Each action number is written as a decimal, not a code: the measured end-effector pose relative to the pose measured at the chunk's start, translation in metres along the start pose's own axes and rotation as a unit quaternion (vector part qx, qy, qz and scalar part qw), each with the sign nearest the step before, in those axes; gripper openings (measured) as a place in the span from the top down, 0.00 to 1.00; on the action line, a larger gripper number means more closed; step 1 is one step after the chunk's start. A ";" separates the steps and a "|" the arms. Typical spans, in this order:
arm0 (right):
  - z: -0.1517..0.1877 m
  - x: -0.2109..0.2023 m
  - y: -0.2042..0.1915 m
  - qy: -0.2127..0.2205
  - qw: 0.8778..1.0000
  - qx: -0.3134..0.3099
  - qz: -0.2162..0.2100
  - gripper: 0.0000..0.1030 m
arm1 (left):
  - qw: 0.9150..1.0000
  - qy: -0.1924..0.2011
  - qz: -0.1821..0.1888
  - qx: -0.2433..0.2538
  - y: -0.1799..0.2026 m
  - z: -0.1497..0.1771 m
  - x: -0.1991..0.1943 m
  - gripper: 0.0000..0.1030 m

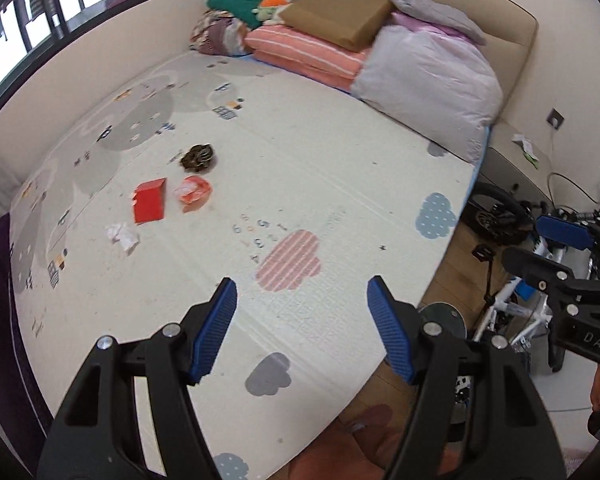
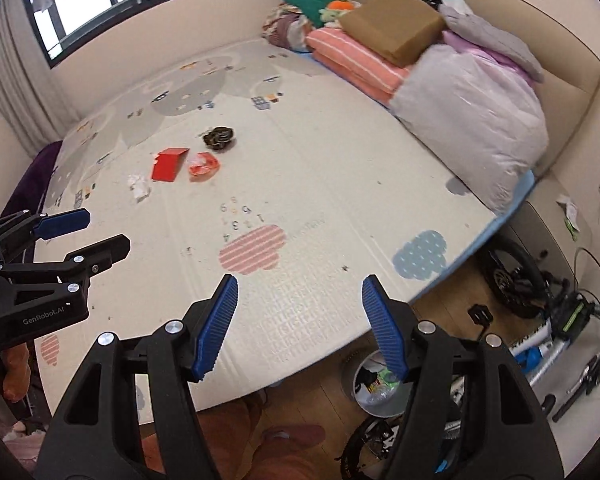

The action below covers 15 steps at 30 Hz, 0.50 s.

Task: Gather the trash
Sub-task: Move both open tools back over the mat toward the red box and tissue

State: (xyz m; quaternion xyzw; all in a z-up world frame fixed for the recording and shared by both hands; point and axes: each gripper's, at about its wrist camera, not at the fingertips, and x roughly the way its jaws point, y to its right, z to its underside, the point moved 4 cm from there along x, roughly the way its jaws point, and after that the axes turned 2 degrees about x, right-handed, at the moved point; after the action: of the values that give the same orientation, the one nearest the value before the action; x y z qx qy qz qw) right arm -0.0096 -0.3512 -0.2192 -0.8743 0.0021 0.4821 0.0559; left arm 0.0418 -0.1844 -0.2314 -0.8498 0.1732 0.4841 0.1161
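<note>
Trash lies on the bed's play mat (image 1: 300,152): a red box (image 1: 151,201), an orange wrapper (image 1: 194,193), a dark crumpled clump (image 1: 198,157) and a white crumpled paper (image 1: 123,236). In the right wrist view they are the red box (image 2: 169,164), wrapper (image 2: 204,165), clump (image 2: 219,137) and paper (image 2: 139,187). My left gripper (image 1: 302,304) is open and empty above the mat's near edge. My right gripper (image 2: 298,302) is open and empty, beside the left one (image 2: 100,234). A trash bin (image 2: 374,386) with rubbish stands on the floor below.
Folded blankets and pillows (image 1: 380,52) are piled at the head of the bed. A bicycle (image 2: 548,320) lies on the wood floor to the right. A window (image 1: 40,20) is at the far left. The right gripper shows in the left wrist view (image 1: 556,256).
</note>
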 end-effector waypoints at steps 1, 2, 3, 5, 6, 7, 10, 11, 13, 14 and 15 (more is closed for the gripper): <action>-0.008 0.005 -0.014 -0.001 1.000 -0.009 -0.011 0.39 | 1.000 0.000 -0.010 -0.015 -0.018 -0.001 -0.001 0.34; -0.018 0.011 -0.030 -0.003 1.000 -0.020 -0.022 0.39 | 0.999 0.000 -0.019 -0.027 -0.033 -0.001 -0.002 0.34; -0.027 0.016 -0.045 -0.004 0.999 -0.031 -0.030 0.39 | 0.999 0.000 -0.028 -0.039 -0.047 -0.001 -0.003 0.34; -0.043 0.026 -0.072 -0.006 0.997 -0.055 -0.047 0.39 | 0.997 0.001 -0.047 -0.066 -0.076 -0.004 -0.005 0.34; -0.051 0.031 -0.086 -0.006 0.996 -0.068 -0.054 0.39 | 0.995 0.001 -0.056 -0.079 -0.090 -0.004 -0.005 0.34; -0.059 0.036 -0.101 -0.007 0.995 -0.081 -0.060 0.39 | 0.994 0.001 -0.064 -0.093 -0.105 -0.005 -0.006 0.34; -0.084 0.053 -0.139 -0.007 0.991 -0.112 -0.077 0.39 | 0.989 0.002 -0.082 -0.127 -0.145 -0.007 -0.004 0.34; -0.092 0.059 -0.151 -0.005 0.989 -0.121 -0.083 0.39 | 0.987 0.003 -0.087 -0.136 -0.158 -0.008 -0.002 0.34; -0.105 0.071 -0.170 -0.006 0.987 -0.133 -0.092 0.39 | 0.984 0.003 -0.098 -0.151 -0.179 -0.009 0.001 0.34; -0.111 0.077 -0.179 -0.008 0.986 -0.138 -0.097 0.39 | 0.982 0.001 -0.102 -0.158 -0.189 -0.010 0.003 0.34; -0.118 0.085 -0.189 -0.009 0.984 -0.144 -0.103 0.39 | 0.981 0.000 -0.105 -0.165 -0.199 -0.010 0.006 0.34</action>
State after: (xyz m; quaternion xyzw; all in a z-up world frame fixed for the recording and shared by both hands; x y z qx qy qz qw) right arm 0.1457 -0.1708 -0.2102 -0.8642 -0.1578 0.4772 -0.0215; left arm 0.1329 -0.0076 -0.2258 -0.8707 0.0004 0.4913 0.0242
